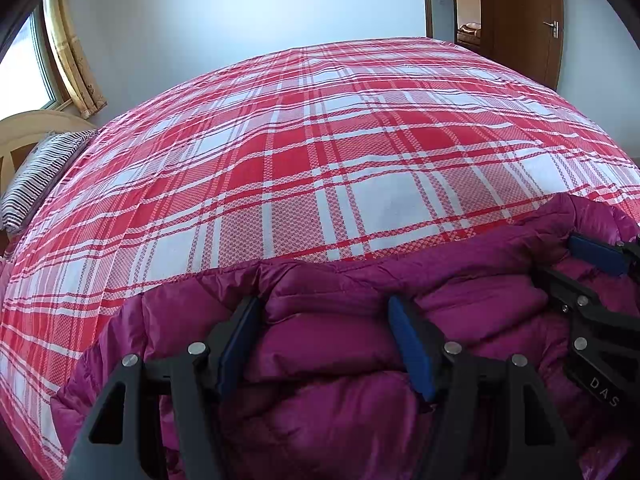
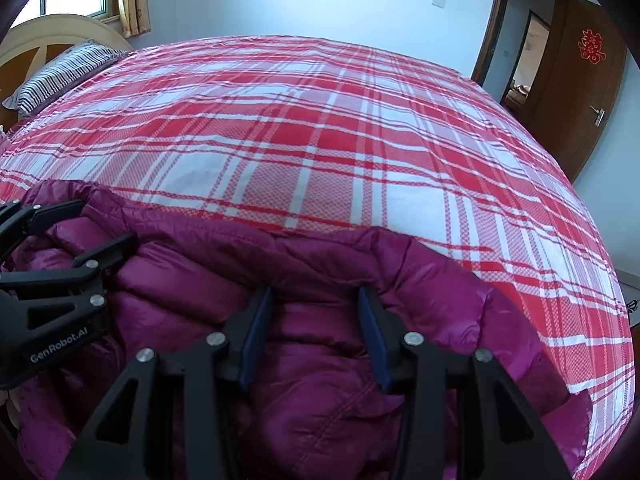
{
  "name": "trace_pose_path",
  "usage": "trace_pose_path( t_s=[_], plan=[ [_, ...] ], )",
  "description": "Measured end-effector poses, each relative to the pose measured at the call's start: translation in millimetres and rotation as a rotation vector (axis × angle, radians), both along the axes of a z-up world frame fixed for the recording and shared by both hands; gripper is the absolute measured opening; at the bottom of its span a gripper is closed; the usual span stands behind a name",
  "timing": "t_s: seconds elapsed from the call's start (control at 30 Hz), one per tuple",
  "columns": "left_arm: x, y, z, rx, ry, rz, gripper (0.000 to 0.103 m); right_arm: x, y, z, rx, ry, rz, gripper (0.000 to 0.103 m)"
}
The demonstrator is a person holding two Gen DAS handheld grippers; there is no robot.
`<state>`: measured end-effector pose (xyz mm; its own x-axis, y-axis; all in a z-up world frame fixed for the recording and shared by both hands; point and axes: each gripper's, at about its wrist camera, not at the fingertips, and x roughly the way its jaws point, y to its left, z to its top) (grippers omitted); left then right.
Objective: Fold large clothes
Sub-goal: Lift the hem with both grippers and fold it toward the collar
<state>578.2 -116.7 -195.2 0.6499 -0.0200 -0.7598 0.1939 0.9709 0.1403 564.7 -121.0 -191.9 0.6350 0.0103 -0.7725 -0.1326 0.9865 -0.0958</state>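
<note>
A magenta puffer jacket (image 1: 328,344) lies bunched on the near edge of a bed with a red and white plaid sheet (image 1: 304,160). My left gripper (image 1: 324,308) is open, its blue-padded fingers (image 1: 404,332) straddling a thick fold of the jacket. My right gripper (image 2: 316,300) is open too, its fingers (image 2: 372,320) set around a fold of the same jacket (image 2: 320,380). The right gripper shows at the right in the left wrist view (image 1: 560,256). The left gripper shows at the left in the right wrist view (image 2: 108,224). Both sit side by side on the jacket.
A striped pillow (image 1: 36,176) lies at the bed's left end by a wooden headboard (image 2: 48,36). A window with yellow curtain (image 1: 76,68) is behind it. A brown door (image 2: 576,92) stands open at the right. The plaid sheet (image 2: 320,128) stretches far beyond the jacket.
</note>
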Motion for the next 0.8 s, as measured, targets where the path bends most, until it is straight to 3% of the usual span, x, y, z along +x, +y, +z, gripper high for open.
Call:
trace_pose_path(
  t_s=[0.8],
  plan=[
    [0.2, -2.4, 0.2, 0.031, -0.011, 0.005, 0.068, 1.8, 6.4, -1.2, -0.050, 0.006, -0.003, 0.047]
  ],
)
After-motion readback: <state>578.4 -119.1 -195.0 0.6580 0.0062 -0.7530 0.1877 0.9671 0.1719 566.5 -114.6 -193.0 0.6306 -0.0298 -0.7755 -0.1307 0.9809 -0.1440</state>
